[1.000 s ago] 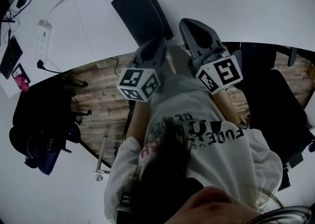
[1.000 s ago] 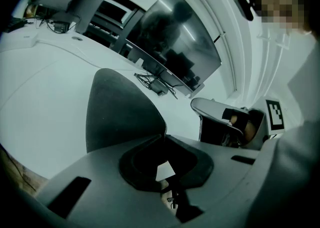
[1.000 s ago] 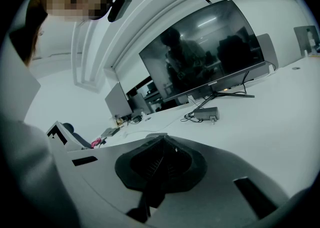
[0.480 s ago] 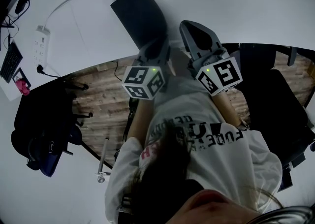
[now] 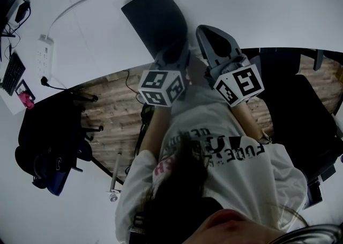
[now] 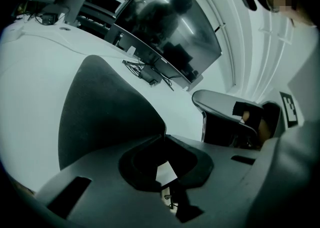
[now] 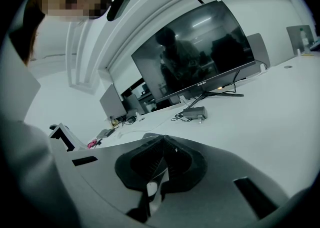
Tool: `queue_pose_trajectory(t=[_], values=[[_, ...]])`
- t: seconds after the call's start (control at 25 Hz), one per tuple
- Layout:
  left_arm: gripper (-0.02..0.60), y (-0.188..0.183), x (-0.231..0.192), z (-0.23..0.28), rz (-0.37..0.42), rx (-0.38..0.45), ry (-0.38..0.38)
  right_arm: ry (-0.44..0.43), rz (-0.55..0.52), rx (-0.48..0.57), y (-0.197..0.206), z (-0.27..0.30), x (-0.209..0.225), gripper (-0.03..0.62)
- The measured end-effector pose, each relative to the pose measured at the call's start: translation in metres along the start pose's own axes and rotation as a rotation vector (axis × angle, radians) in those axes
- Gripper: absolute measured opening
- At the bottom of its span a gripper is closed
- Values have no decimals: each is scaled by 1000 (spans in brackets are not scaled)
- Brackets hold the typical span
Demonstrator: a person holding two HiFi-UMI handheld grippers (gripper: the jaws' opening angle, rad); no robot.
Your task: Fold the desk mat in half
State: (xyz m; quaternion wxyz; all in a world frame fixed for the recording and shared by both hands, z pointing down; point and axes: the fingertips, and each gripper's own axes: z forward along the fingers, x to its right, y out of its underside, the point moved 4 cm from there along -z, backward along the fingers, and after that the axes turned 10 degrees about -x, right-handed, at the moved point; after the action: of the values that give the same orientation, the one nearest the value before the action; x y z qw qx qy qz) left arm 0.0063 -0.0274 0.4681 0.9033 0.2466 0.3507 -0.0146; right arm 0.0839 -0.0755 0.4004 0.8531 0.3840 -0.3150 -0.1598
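Both forearms reach out from the person's white printed T-shirt [image 5: 230, 152] over the edge of the white table [image 5: 257, 7], side by side, with the grippers angled forward and a bit down.

The left gripper [image 5: 177, 52] has its nose right at the near edge of the dark grey, soft, rounded desk mat [image 5: 155, 17]. In the left gripper view its jaws are pinched almost together, and the mat's edge runs straight into the tips, so it looks clamped on that edge. From there the mat spreads away to the left, lying on the table.

The right gripper [image 5: 206, 31] sits just right of the mat, close beside the left one. In its own view the jaws meet at the tips with only a pale sliver of table showing through the gap behind them. I can't see anything held.

Around the mat:
- A white power strip [image 5: 44, 44] with a cable lies well off to the mat's left.
- A black keyboard [image 5: 12, 71] and a small pink thing [image 5: 25, 100] lie further left of the strip.
- A big dark monitor [image 7: 200, 51] stands on the table beyond the mat, with a small dark box with cables [image 7: 195, 114] at its foot.

Nothing sits on the mat, and nothing lies between it and the grippers.
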Motion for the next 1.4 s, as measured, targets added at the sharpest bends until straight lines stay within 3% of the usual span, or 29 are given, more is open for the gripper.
queue_pose_trajectory(t=[0.88,1.08,1.36,1.4], values=[[21,11,-6,34,-38,-158,-28,27,23,-4,4,-5,8,0],[21,11,-6,35,-35,-160,-37,31,23,-4,6,-6,10,0],[26,10,-5,33,-52,-149,12,40,23,-1,7,-6,10,0],[53,9,-2,33,-47,-147,37,41,23,1,6,-6,10,0]])
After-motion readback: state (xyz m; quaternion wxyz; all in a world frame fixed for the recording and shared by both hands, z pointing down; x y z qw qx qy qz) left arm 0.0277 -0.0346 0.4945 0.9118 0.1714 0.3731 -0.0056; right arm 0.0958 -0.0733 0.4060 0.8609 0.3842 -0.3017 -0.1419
